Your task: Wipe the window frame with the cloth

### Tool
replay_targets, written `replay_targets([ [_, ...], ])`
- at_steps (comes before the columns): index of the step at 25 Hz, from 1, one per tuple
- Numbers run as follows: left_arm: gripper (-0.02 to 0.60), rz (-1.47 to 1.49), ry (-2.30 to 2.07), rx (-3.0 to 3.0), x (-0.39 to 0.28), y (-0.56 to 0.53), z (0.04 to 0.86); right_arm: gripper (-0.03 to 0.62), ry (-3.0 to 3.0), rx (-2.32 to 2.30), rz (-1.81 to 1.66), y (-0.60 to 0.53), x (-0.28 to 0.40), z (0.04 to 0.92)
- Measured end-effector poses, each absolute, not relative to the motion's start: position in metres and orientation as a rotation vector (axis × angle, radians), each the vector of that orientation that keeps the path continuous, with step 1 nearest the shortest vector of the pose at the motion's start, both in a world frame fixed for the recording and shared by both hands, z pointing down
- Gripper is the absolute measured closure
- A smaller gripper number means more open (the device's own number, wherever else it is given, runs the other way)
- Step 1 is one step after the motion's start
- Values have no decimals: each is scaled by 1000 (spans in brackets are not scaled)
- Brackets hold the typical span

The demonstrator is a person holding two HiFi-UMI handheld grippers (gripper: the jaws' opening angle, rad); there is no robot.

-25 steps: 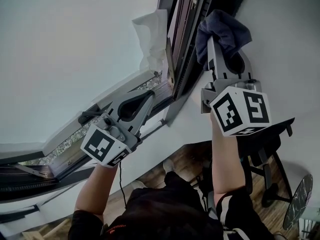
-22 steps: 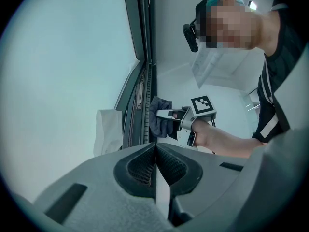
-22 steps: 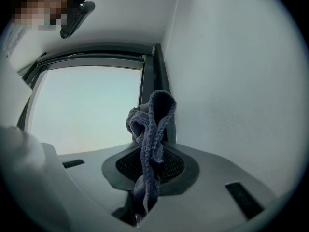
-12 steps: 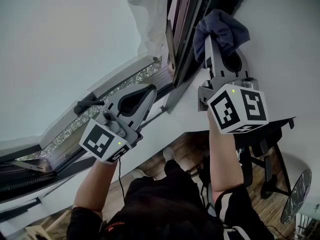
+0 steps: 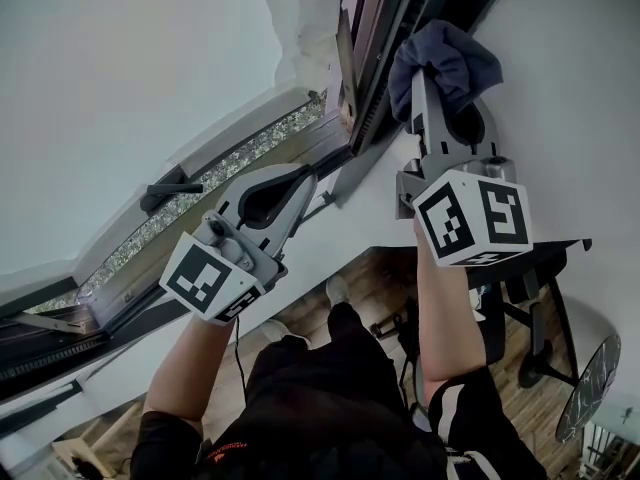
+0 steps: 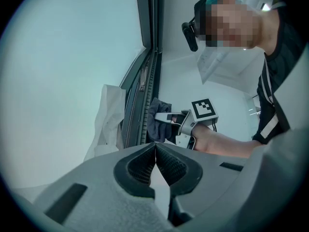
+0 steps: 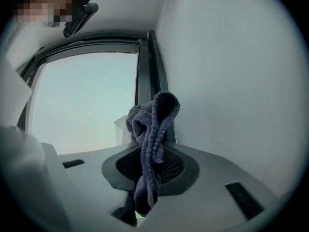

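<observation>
A dark blue-grey cloth (image 5: pixel 443 63) is bunched at the tip of my right gripper (image 5: pixel 432 78), whose jaws are shut on it. The cloth (image 7: pixel 151 129) rests against the dark window frame (image 5: pixel 385 38) next to the white wall. From the left gripper view, the cloth (image 6: pixel 157 120) presses on the frame (image 6: pixel 145 76). My left gripper (image 5: pixel 300 178) is shut with nothing between its jaws and hangs below the frame's lower rail (image 5: pixel 215 173). In its own view the left gripper (image 6: pixel 155 151) points at the frame's corner.
A loose piece of white film (image 5: pixel 305 18) hangs from the frame by the glass. A window handle (image 5: pixel 165 193) juts out left of my left gripper. Below are a wooden floor, a black chair base (image 5: pixel 535 338) and a fan (image 5: pixel 590 388).
My left gripper has shifted up and right along the lower rail. The view has tilted, so the white film sits higher. The right gripper with the cloth stays at the frame.
</observation>
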State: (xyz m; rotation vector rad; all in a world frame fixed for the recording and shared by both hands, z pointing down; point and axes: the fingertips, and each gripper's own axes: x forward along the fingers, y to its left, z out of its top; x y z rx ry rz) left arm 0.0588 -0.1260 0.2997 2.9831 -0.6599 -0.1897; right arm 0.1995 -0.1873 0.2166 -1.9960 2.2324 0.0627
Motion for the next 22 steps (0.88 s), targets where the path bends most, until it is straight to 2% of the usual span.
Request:
replay_targets([
  [22,560,-109,-628,2902,69,-128,356,534,2267,-2040,-36,-192,203,300],
])
